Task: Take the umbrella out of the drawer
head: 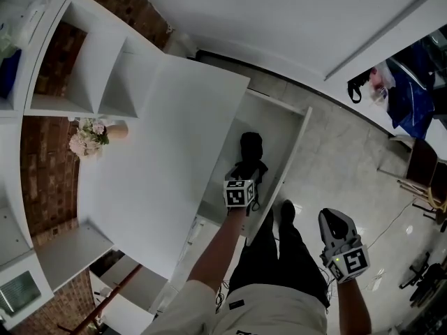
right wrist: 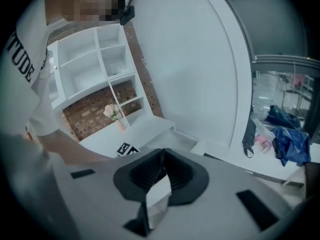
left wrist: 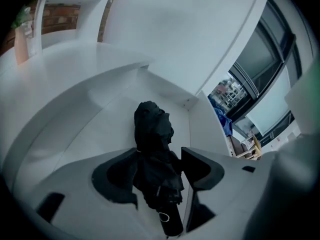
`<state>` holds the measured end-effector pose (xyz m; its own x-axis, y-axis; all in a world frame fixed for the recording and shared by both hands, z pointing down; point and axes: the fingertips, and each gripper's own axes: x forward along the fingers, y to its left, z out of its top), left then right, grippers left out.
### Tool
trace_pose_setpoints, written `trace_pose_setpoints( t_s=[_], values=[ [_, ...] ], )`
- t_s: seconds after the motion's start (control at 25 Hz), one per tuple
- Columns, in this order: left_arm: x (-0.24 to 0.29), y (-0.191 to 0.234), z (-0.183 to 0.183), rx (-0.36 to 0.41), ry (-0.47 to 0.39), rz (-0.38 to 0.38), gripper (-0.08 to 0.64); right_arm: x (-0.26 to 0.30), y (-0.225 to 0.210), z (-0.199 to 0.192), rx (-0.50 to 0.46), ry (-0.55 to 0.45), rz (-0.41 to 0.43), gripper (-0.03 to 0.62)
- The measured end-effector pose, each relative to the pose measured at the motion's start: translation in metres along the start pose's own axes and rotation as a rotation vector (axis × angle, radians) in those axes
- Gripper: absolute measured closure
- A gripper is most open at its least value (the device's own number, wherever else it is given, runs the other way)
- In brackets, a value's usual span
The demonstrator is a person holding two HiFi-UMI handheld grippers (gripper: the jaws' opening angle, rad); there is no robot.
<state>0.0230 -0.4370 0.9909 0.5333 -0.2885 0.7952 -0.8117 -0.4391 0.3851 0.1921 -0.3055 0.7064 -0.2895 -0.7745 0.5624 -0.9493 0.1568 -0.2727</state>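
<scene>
The drawer (head: 274,123) stood open at the centre of the head view, pulled out from under the white cabinet top (head: 160,166). The folded black umbrella (head: 251,149) lay inside it, along its length. The left gripper (head: 244,176) reached down into the drawer, its 2 jaws closed in on the umbrella (left wrist: 152,129) from both sides near the handle end. In the left gripper view the dark cloth filled the gap between the jaws of the left gripper (left wrist: 159,156), and the rest of the umbrella stretched away over the white drawer bottom (left wrist: 95,129) toward the upper middle of the frame.

The right gripper (head: 335,222) was held well apart from the drawer, at the lower right of the head view above the pale floor (head: 349,152). In its own view the right gripper (right wrist: 160,154) had its jaws brought together at the tips with nothing between them.

A vase of flowers (head: 89,135) stood on the cabinet top at the left, under the white shelves (head: 91,68).
</scene>
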Motion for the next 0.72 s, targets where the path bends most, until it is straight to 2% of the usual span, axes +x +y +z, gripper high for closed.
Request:
trace_pose_setpoints(
  t_s=[0.36, 0.52, 0.64, 0.72],
  values=[
    [0.040, 0.013, -0.014, -0.033, 0.088, 0.059, 0.236, 0.002, -0.005, -0.019, 0.033, 0.018, -0.034, 0.554],
    [0.054, 0.015, -0.018, -0.051, 0.092, 0.066, 0.236, 0.001, -0.009, -0.026, 0.044, 0.032, -0.046, 0.554],
    [0.058, 0.016, -0.018, -0.025, 0.080, 0.082, 0.238, 0.001, -0.012, -0.028, 0.049, 0.037, -0.052, 0.554],
    [0.057, 0.014, -0.017, -0.023, 0.071, 0.071, 0.279, 0.002, -0.014, -0.028, 0.054, 0.035, -0.056, 0.554]
  ],
)
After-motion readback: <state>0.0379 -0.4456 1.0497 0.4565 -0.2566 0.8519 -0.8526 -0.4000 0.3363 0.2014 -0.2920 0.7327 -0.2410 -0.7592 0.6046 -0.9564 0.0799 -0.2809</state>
